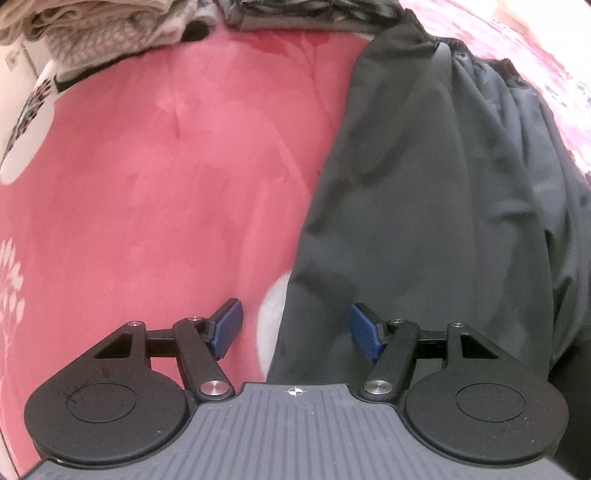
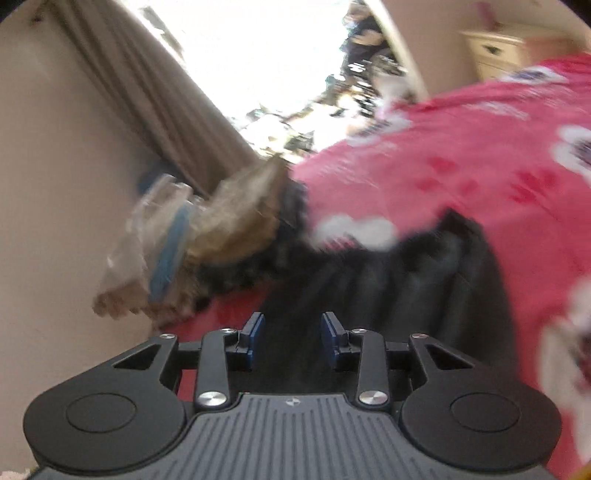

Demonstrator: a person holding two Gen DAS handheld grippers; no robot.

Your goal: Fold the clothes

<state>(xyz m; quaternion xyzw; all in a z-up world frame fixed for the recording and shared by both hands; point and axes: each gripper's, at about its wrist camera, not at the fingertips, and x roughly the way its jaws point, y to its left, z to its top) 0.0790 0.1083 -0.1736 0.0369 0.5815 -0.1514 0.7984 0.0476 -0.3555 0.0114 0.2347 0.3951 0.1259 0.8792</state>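
Blue-padded fingers point(image 1: 229, 328) of the left gripper point(image 1: 297, 330) stand wide apart with nothing clamped between them; the pad on the left of the view hangs over the pink bedspread with white flower prints point(image 1: 166, 166), the other over the dark grey garment of thin, creased fabric point(image 1: 424, 206). That garment's near edge runs down between the two pads, and no pad presses on it. Beyond the fingertips in the left wrist view the garment lies spread on the bedspread, filling the right-hand part of the picture, with a gathered, elastic-looking band at its far end. To the left of it the bedspread is bare and smooth. At the far edge lies a heap of beige and grey knitted clothes point(image 1: 92, 26), beside more dark fabric. The right gripper point(image 2: 291, 341) has its blue fingers point(image 2: 253, 339) partly apart, with nothing gripped; dark cloth shows behind the gap, not touching the pads as far as the blur lets one judge. This view is tilted and smeared. Past the fingertips the same dark garment lies in folds on the pink bedspread, and further off sits a blurred beige and blue pile point(image 2: 192, 240). Behind that are a beige curtain point(image 2: 147, 92), a bright window point(image 2: 258, 55) and a cream chest of drawers point(image 2: 506, 51).
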